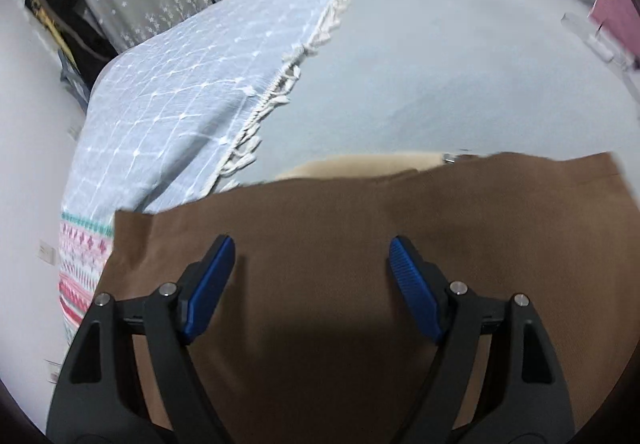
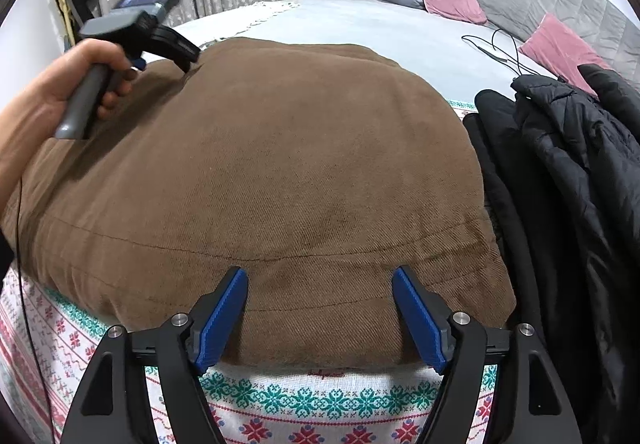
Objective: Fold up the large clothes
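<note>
Brown garment (image 2: 256,180) lies mostly folded into a thick rectangle on the patterned bedspread (image 2: 328,404), centre of bed. Left gripper (image 1: 312,264) spread wide above it, empty; right gripper (image 2: 320,296) spread at the 6 o'clock hem. Black jacket (image 2: 568,172) at 3 o'clock looks unfolded, likely next.
</note>
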Action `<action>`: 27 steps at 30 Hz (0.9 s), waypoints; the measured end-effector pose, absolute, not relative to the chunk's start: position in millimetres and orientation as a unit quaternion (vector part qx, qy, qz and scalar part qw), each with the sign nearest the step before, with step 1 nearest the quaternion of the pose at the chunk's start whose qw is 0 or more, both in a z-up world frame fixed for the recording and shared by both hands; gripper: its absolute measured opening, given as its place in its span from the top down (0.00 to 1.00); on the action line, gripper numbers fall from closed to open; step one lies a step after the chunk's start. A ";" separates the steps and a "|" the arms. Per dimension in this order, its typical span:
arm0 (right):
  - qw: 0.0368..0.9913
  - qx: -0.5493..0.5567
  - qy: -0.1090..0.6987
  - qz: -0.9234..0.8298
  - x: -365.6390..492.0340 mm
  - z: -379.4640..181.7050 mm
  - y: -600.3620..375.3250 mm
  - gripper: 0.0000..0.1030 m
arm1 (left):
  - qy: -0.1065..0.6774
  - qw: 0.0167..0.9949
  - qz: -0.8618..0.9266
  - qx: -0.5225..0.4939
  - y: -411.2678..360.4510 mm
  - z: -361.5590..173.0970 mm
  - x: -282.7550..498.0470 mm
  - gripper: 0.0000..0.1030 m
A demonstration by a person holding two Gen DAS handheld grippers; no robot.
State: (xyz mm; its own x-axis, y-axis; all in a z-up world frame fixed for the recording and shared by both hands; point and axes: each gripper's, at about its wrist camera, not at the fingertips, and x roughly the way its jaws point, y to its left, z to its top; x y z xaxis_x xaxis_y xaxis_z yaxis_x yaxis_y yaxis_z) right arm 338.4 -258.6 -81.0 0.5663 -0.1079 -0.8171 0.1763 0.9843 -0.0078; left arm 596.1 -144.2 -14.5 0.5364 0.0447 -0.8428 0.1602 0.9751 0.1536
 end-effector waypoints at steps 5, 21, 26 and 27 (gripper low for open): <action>0.883 0.069 0.459 -0.074 334.7 -75.9 -265.9 0.25 | 0.454 0.872 -0.118 0.142 -144.1 8.1 479.9 0.22; 0.880 0.074 0.465 -0.057 336.7 -86.3 -259.1 0.21 | 0.491 0.846 -0.113 0.173 -158.4 -46.5 353.0 0.14; 0.877 0.130 0.460 -0.048 320.6 -71.0 -273.1 0.21 | 0.489 0.857 -0.098 0.129 -132.1 -26.2 337.7 0.15; 0.875 0.152 0.457 -0.045 316.6 -67.9 -278.2 0.21 | 0.484 0.860 -0.097 0.128 -126.8 -23.3 332.8 0.15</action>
State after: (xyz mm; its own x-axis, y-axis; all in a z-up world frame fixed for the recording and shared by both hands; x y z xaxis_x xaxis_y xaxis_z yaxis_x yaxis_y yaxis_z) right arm 316.6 -278.2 -67.9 0.5784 0.0608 -0.8135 0.2169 0.9499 0.2251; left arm 332.8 -126.8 -23.3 0.5125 -0.0422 -0.8577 0.2904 0.9484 0.1269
